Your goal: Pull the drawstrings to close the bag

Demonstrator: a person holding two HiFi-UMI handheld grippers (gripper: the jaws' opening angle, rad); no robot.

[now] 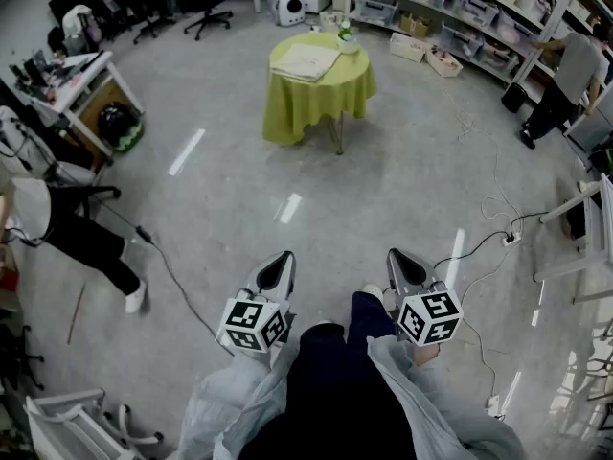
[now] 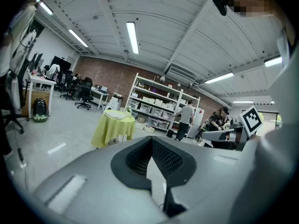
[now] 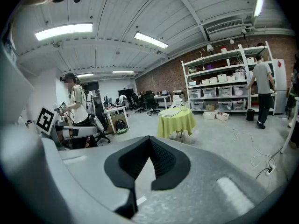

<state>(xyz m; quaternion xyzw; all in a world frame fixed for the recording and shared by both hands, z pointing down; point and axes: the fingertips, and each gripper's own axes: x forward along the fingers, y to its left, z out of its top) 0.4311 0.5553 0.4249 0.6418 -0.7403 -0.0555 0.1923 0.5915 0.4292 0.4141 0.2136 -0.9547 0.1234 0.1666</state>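
**Head view.** I look down on a grey concrete floor in an open workshop. Shelving with bins lines the far right, a desk stands at the left, and a cable trails across the floor. A round table under a yellow-green cloth stands well ahead of me, and the flat, pale bag lies on its top. The left gripper and right gripper hang side by side, far from the table.

**Left gripper view.** The left gripper has its jaws closed together on nothing. The table stands far ahead, before a brick wall.

**Right gripper view.** The right gripper is likewise closed tip to tip and empty. The bag rests on the distant table.
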